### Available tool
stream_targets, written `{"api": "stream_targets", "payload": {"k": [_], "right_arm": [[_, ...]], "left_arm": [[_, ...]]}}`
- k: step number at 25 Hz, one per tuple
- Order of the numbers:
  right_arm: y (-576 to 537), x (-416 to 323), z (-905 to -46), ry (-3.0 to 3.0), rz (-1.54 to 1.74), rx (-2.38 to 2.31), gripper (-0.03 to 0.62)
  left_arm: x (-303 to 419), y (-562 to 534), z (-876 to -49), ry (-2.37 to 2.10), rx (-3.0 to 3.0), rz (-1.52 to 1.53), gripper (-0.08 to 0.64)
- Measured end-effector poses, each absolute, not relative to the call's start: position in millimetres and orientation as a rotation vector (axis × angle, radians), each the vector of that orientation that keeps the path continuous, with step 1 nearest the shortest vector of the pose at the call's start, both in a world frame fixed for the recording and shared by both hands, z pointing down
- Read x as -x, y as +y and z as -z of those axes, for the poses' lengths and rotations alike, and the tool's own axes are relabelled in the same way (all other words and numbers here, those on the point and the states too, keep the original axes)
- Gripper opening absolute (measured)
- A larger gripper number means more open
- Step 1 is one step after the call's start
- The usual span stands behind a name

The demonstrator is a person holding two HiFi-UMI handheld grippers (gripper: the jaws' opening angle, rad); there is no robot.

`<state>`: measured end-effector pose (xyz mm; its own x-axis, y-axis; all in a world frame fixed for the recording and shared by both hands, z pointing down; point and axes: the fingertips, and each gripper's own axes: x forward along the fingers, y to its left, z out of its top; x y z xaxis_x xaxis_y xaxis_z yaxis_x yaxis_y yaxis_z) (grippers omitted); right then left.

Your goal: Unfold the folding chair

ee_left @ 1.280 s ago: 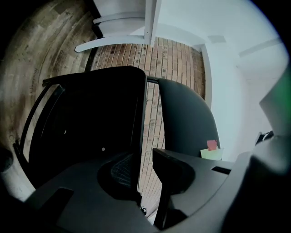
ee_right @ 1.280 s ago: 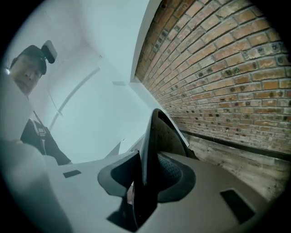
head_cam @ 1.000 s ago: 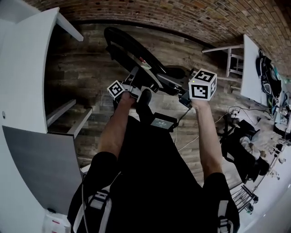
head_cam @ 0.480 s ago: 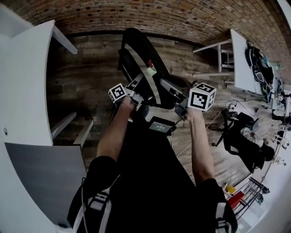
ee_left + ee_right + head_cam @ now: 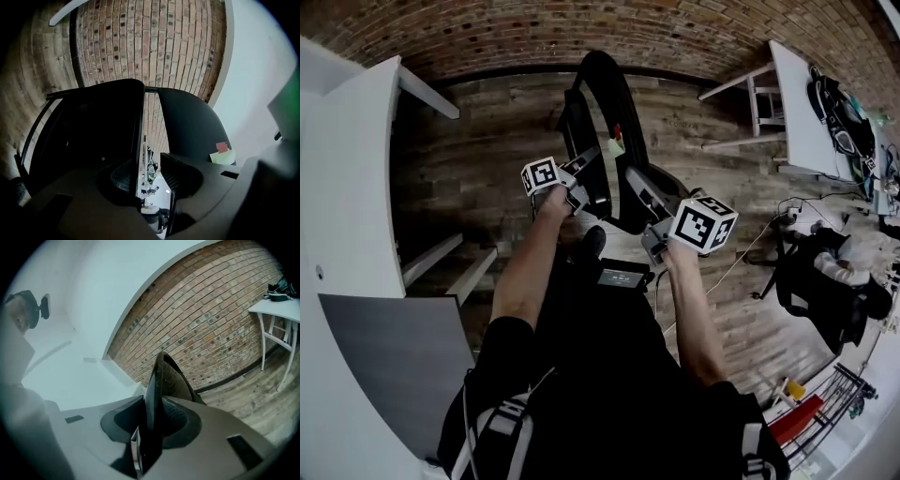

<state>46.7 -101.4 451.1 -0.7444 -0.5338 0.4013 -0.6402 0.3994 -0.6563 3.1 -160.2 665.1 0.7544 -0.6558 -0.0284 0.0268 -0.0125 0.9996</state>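
Two jaws-sets at the folding chair (image 5: 609, 122), upright on the floor (image 5: 487, 141) before you.
Your right hand-held gripper (image 5: 151, 423) clamps its black edge; your left hand-held gripper (image 5: 152, 176), jaws just opening, stands narrow, chair edge loose between.

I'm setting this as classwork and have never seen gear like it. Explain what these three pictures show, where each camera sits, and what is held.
There is no robot here. A person works two hand-operated claws, and the patterned cubes are part of them. The head view looks down from the person's head, while the other two cameras ride on the claws. A folding chair stands on the wooden floor near a brick wall. The right claw is clamped on a chair panel's edge. The left claw has just been opening: a chair edge sits between its jaws with a gap beside it.
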Motion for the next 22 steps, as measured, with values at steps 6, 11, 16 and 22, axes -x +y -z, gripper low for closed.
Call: {"api": "stream_targets", "payload": {"k": [6,11,16,22], "right_arm": [[-86,-61,-469,-2.507,-1.321,-1.188,0.115],[-84,-75,-474,-2.5,-1.369,-1.241,0.115],[-73,-71,-475,-2.474,-1.384,-1.307,0.115],[-69,-63,-476,-2.437,-1.424,-1.397,0.115]], "left_arm": [[-23,-153,-683,-0.538,-1.529,0.428,0.14],[-37,-148,-693,-0.548,-1.505,0.4,0.141],[-34,-137,-696,-0.53,-1.503,0.358,0.141],[-28,-136,-695,-0.484,-1.52,0.325,0.141]]}}
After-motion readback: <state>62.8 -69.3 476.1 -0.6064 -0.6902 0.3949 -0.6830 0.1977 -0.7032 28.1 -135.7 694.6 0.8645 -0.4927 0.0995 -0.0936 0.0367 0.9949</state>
